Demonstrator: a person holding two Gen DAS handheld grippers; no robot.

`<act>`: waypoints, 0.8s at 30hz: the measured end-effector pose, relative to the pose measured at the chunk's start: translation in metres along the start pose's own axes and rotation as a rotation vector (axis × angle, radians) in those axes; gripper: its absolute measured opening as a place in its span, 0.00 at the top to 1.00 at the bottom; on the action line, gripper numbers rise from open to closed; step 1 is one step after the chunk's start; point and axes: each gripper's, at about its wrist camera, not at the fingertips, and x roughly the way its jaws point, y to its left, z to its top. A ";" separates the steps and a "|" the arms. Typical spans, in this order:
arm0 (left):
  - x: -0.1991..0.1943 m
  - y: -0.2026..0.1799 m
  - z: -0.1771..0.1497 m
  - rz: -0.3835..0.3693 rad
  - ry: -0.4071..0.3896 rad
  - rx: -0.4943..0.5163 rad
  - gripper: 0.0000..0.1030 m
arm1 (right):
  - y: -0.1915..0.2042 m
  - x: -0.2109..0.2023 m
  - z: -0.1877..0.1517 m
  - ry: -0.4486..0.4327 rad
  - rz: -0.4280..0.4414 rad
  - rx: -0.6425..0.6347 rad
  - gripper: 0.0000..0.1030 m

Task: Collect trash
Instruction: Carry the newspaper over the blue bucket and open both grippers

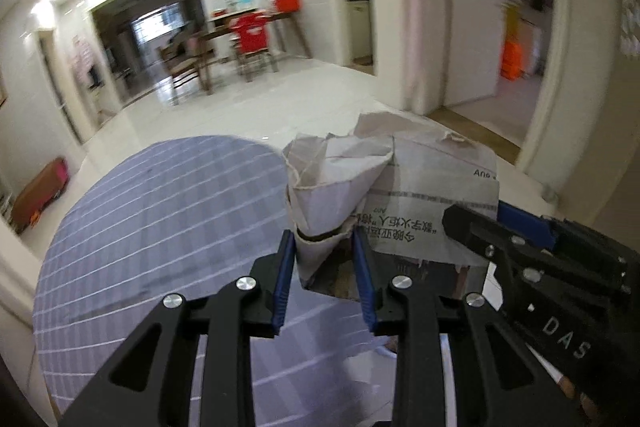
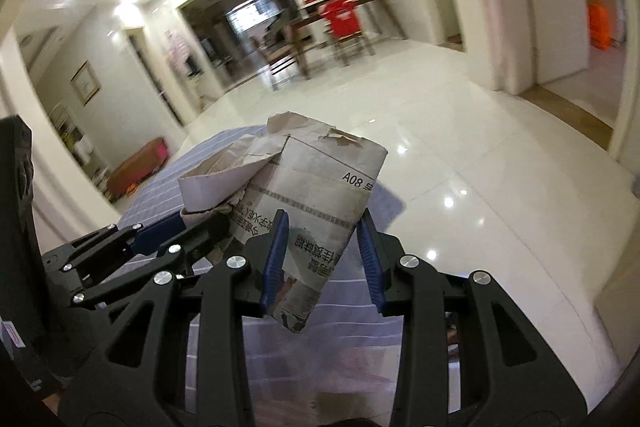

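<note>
- Our left gripper [image 1: 324, 267] and right gripper [image 2: 322, 255] both pinch one crumpled newspaper [image 1: 400, 183].
- Its underside is hidden from us.
- Far room blurred.

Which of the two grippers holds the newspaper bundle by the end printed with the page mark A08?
The right gripper: its blue pads clamp the rolled printed end of the newspaper bundle. The left gripper pinches the plainer crumpled end beside it.
</note>
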 end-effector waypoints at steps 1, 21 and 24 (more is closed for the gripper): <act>0.004 -0.019 0.001 -0.016 0.002 0.022 0.72 | -0.014 -0.005 -0.001 -0.002 -0.011 0.016 0.65; 0.123 -0.144 -0.016 -0.116 0.225 0.176 0.65 | -0.157 0.038 -0.041 0.111 -0.104 0.229 0.26; 0.137 -0.142 -0.022 -0.036 0.255 0.206 0.49 | -0.169 0.055 -0.053 0.181 -0.136 0.266 0.26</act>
